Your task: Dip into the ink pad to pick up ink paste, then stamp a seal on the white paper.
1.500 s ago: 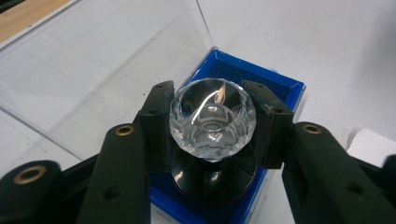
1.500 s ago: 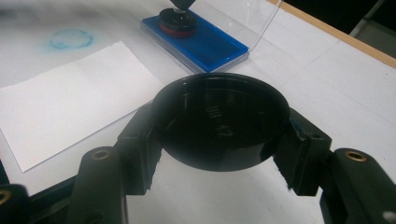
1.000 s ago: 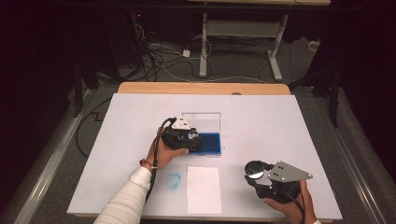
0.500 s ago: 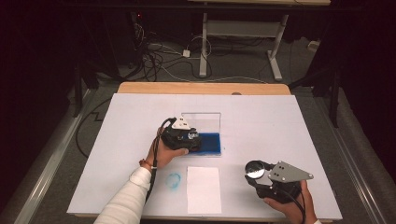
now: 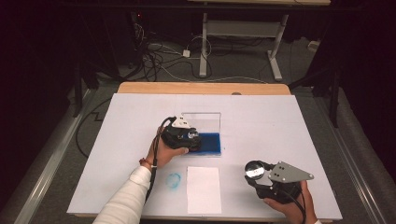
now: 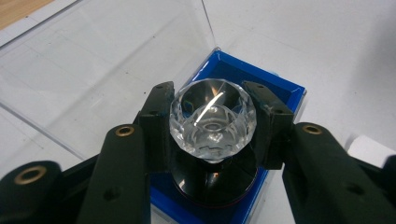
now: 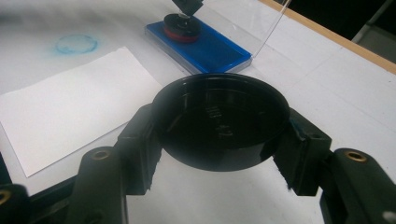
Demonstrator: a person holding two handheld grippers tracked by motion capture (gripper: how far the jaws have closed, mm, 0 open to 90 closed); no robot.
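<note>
Clear lid (image 5: 201,120) stands open behind the left tool (image 6: 212,119) gripping the stamp (image 6: 213,122).

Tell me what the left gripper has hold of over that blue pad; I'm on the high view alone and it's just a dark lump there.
Observer: In the left gripper view, the left gripper is shut on a clear faceted knob, which tops a round black stamp sitting on the blue ink pad.
Operator: And the disc in the right one?
Observer: The right gripper is shut on a shallow black cap, hollow side towards its camera, with raised markings inside.
Operator: Any colour on the stamp?
Observer: The right gripper view shows a red ring around its base.
</note>
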